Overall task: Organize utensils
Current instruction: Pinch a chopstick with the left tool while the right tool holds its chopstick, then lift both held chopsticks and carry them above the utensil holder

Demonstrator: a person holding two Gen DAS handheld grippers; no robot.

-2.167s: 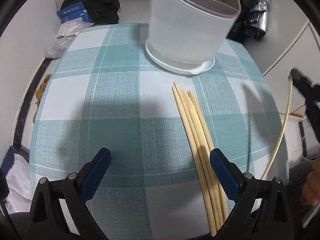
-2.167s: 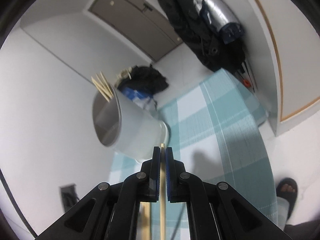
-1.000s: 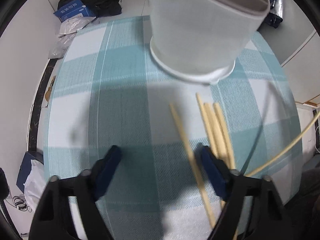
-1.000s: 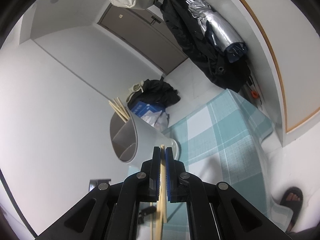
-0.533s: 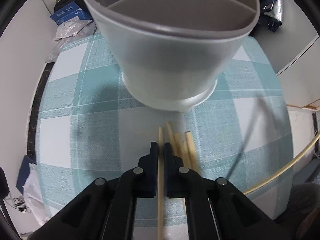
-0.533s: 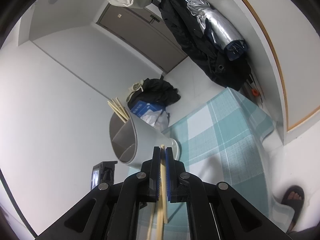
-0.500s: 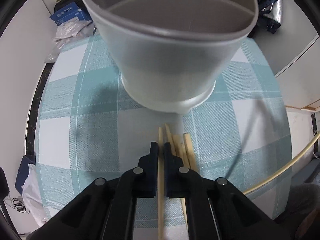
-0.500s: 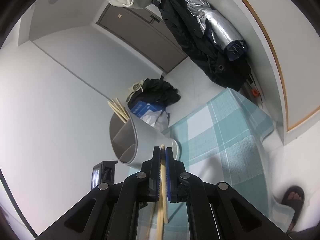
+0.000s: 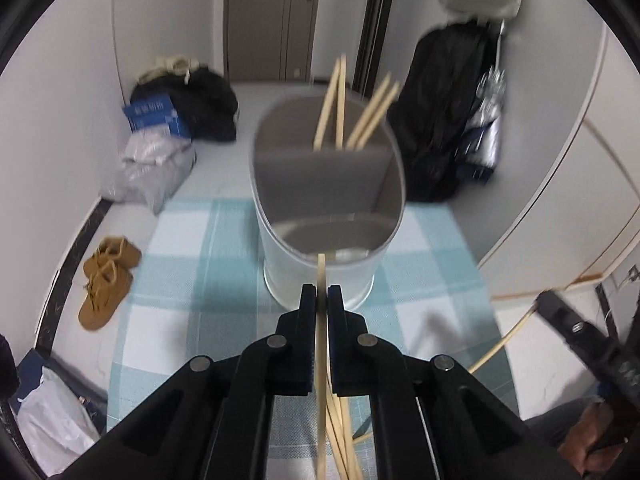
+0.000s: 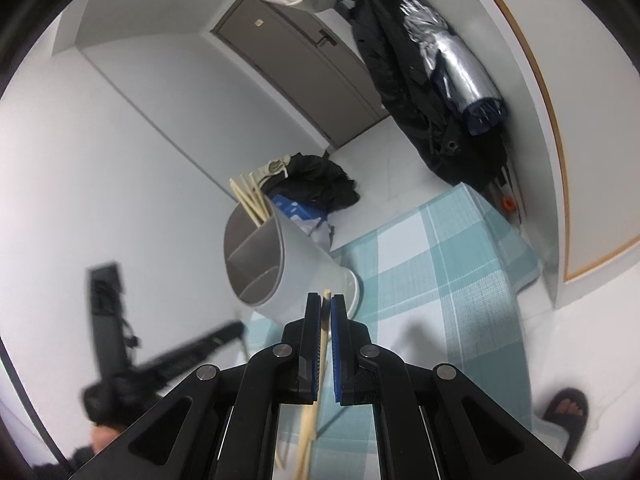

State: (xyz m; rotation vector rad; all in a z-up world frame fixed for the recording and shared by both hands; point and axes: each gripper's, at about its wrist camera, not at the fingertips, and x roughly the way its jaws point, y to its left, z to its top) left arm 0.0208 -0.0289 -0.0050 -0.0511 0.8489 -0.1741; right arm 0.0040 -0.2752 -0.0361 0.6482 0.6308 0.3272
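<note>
Jaws of the left gripper (image 9: 321, 294) are pinched on a single chopstick (image 9: 321, 320) whose tip reaches the near rim of the utensil holder (image 9: 320, 280) at 12 o'clock. That pale holder stands on the checked tablecloth (image 9: 180, 280), split by a divider into compartments: the far one holds four chopsticks in the holder (image 9: 348, 112) leaning out past the rim, while the near one looks bare, though blur hides its floor. Loose chopsticks on the table (image 9: 340, 432) lie under the gripper toward 6 o'clock. Open cloth spreads at 9 and 3 o'clock of the holder, and the table edge drops to the floor at 9 o'clock, where brown shoes (image 9: 106, 280) sit. The right gripper (image 10: 326, 304) is clamped on another chopstick (image 10: 316, 368), with the holder near it at 11 o'clock and the cloth's far edge at 2 o'clock.
</note>
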